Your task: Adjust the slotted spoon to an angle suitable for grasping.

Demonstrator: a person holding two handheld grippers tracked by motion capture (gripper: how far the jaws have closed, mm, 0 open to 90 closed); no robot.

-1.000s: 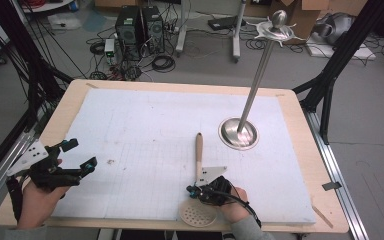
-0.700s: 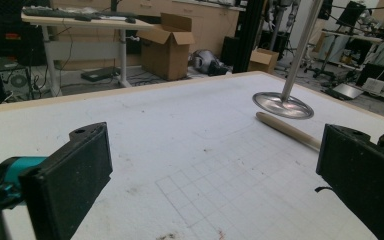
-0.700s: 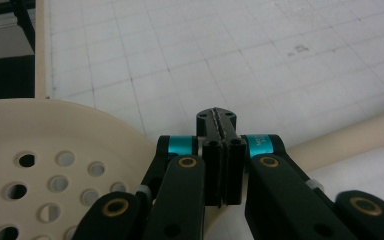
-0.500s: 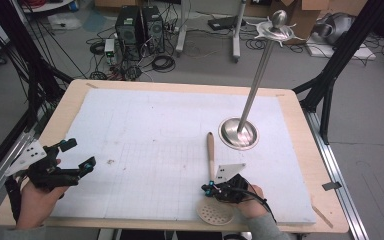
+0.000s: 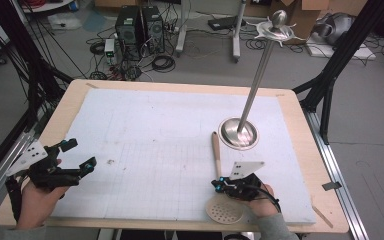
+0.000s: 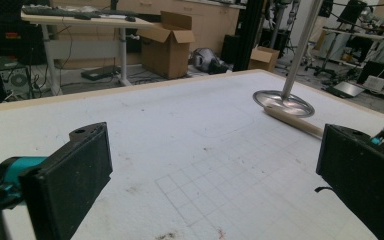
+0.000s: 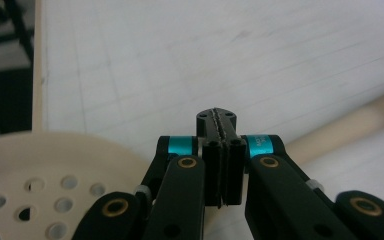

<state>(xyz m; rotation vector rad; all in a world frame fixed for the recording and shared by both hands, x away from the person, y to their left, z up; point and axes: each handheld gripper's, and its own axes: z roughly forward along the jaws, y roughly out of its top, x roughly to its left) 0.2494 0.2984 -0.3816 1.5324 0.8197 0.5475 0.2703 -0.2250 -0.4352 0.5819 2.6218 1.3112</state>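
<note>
A pale wooden skimmer spoon lies on the white board, its round perforated head (image 5: pixel 224 210) at the front edge and its handle (image 5: pixel 215 152) pointing away toward the metal stand. My right gripper (image 5: pixel 219 186) is shut on the spoon's neck, just behind the head. In the right gripper view the jaws (image 7: pixel 221 117) are pressed together, with the perforated head (image 7: pixel 40 170) at the left and the handle (image 7: pixel 350 122) running off to the right. My left gripper (image 5: pixel 80 154) rests at the board's left front, open and with nothing between its jaws (image 6: pixel 215 160).
A tall metal stand with a round base (image 5: pixel 238 134) rises at the right rear of the board, close to the handle's far end; the base also appears in the left gripper view (image 6: pixel 283 102). The white gridded board (image 5: pixel 155 125) covers the wooden table (image 5: pixel 300 130).
My right gripper has slid to the right along the front edge, carrying the spoon with it. The handle's tip is now nearer the stand's base. My left gripper has stayed put.
</note>
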